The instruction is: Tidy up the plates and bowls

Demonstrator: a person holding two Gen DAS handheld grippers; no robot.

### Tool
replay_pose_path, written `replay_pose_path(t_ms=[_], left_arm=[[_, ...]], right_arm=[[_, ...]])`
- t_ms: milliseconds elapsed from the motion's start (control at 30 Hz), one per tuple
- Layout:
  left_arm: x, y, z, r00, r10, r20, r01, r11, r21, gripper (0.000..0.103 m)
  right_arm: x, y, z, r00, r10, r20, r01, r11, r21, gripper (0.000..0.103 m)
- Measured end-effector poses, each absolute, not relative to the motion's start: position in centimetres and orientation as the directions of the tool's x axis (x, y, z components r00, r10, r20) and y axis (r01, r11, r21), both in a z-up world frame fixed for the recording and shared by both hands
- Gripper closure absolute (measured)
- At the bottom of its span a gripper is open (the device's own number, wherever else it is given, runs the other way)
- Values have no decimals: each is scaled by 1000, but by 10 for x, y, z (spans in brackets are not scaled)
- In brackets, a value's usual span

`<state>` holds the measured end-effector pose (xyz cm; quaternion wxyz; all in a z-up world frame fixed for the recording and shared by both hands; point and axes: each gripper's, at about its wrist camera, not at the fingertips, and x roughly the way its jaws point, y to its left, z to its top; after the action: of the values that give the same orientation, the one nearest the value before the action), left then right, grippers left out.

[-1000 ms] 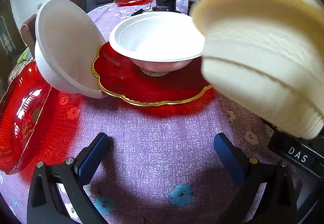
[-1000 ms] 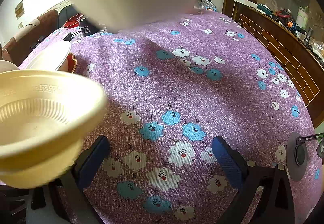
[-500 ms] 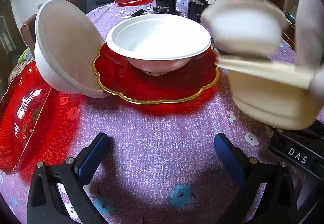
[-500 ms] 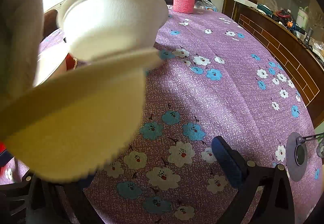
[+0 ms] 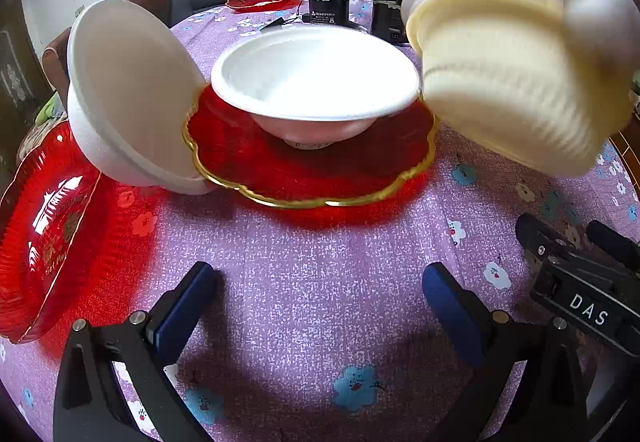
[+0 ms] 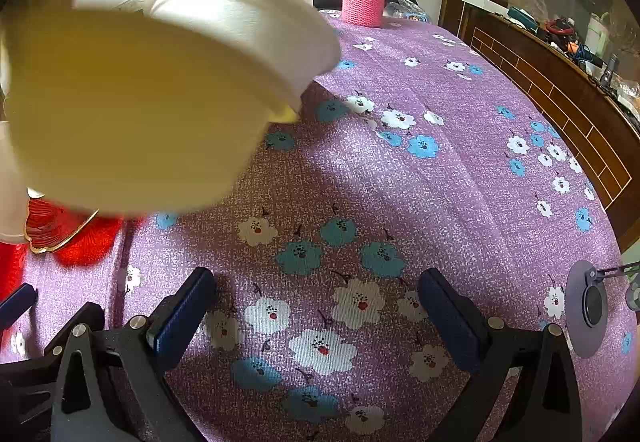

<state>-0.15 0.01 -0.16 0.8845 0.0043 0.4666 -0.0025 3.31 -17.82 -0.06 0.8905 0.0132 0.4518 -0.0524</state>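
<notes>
The yellow bowl [image 5: 516, 82] has swung up and now tips over in the air, blurry, beside the white bowl [image 5: 316, 82] on the red plate [image 5: 312, 170]. I think it may go into that bowl next. The left tongs [image 5: 320, 302] and right tongs [image 6: 320, 306] are wide open, holding nothing. A black block reads "DAS" [image 5: 588, 314].

Matt foam bowl [image 5: 316, 82] — glossy red plate [image 5: 312, 170] — woven tablecloth [image 6: 400, 178].
</notes>
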Motion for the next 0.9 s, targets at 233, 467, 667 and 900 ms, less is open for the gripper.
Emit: replay_pose_path(t_ms=[233,467,667,900], left_arm=[[-2,2,-2,564,-3,-826,9,1000,2,0],[-1,1,-3,565,-2,-825,7,1000,3,0],[-2,1,-3,567,-1,-823,8,1000,4,0],[-1,1,-4,569,0,-822,7,1000,5,0]], right_arm=[[32,-179,-1,587,-81,-806,105,994,-24,1],[33,-179,-2,587,-81,-806,105,994,-24,1],[33,-179,-2,587,-81,-806,105,994,-24,1],[32,-178,-2,587,-81,-805,105,994,-24,1]])
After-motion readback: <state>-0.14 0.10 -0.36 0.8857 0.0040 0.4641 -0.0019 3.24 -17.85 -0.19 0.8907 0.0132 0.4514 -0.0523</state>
